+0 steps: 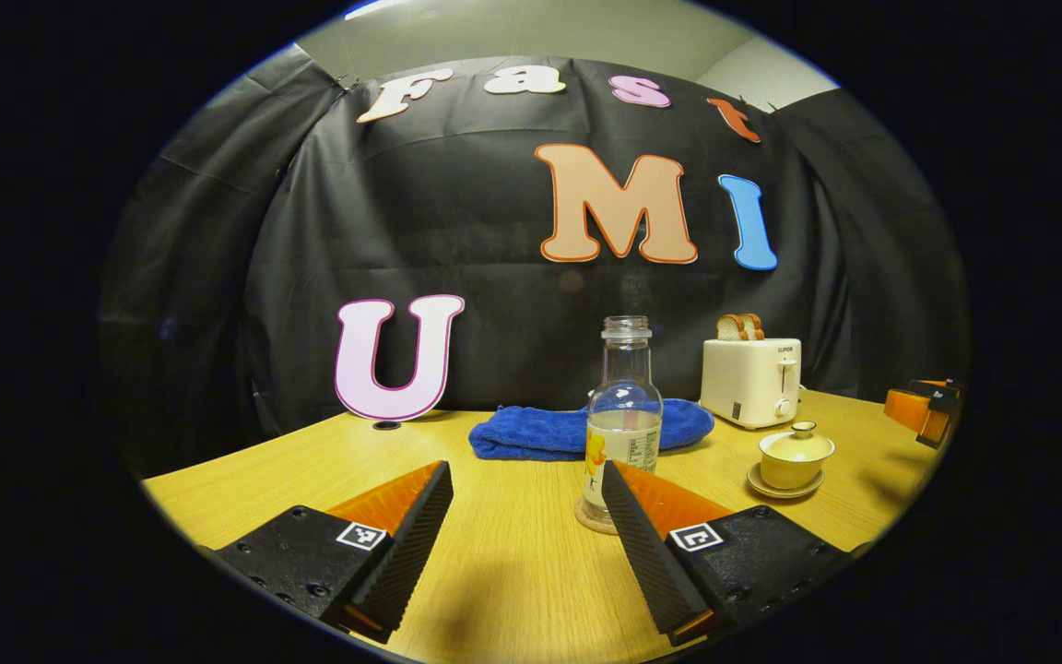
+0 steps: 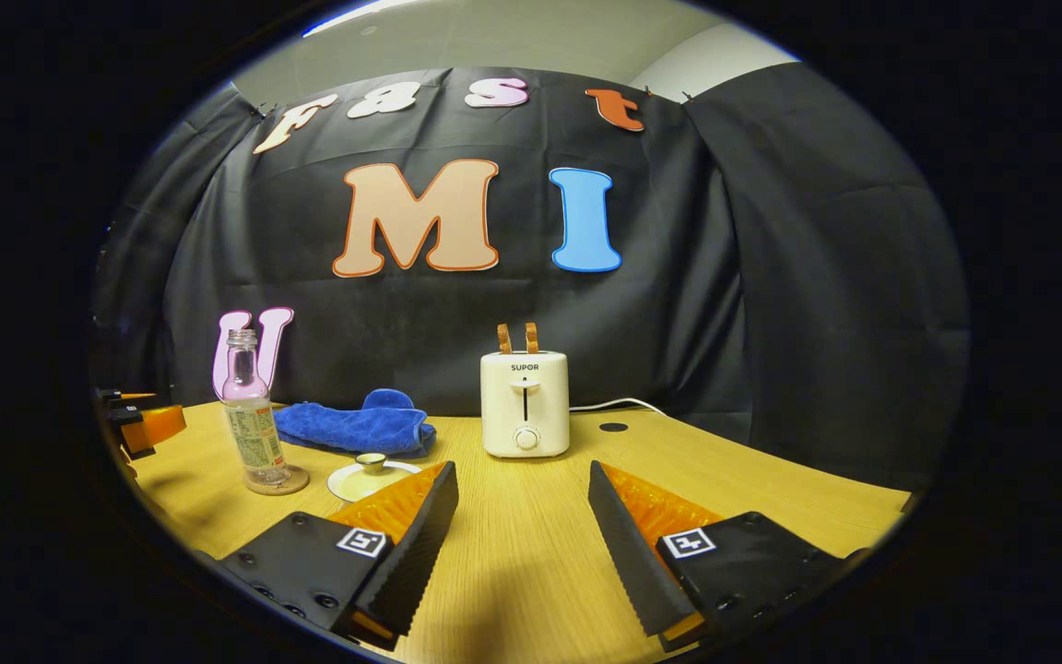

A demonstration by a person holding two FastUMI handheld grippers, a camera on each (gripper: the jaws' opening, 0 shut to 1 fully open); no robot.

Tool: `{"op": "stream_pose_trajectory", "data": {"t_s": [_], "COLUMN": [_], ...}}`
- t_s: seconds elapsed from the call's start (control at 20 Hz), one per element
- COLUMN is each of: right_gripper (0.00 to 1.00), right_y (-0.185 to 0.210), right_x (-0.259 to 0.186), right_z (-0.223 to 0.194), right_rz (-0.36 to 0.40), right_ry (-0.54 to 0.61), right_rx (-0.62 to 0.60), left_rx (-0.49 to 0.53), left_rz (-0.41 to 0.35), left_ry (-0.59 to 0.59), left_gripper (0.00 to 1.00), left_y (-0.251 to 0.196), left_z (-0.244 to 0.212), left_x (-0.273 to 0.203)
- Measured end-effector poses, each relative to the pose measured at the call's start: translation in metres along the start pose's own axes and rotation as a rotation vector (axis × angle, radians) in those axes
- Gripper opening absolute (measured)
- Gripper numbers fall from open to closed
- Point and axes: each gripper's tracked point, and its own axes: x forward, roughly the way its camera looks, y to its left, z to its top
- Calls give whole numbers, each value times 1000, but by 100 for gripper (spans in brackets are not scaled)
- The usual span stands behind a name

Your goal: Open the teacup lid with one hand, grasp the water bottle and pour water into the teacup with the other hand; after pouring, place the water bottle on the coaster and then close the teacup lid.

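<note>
Released left gripper [image 1: 526, 530] and right gripper [image 2: 522, 526]; beyond, clear glass water bottle [image 1: 624, 415] upright, mouth upward, on round cork coaster [image 1: 592, 521], beside lidded cream teacup [image 1: 796, 456].

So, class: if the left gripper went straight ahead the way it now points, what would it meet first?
Probably the blue towel. The left gripper is open over bare table; the water bottle stands just right of its line, though depth is unclear.

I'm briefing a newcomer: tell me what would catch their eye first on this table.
The clear, capless water bottle stands upright on a round coaster mid-table, with a blue towel lying behind it. A cream toaster holding two bread slices stands by the back wall. The lidded teacup sits on its saucer right of the bottle.
</note>
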Motion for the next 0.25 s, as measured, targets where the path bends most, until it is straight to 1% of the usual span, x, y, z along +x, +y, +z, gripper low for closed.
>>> {"op": "stream_pose_trajectory", "data": {"t_s": [0.25], "right_gripper": [92], "right_y": [0], "right_x": [1], "right_z": [-1], "right_rz": [0], "right_ry": [0], "right_rx": [0], "left_rx": [0], "left_rz": [-4], "left_ry": [0], "left_gripper": [95], "left_y": [-1], "left_z": [0], "left_x": [0]}}
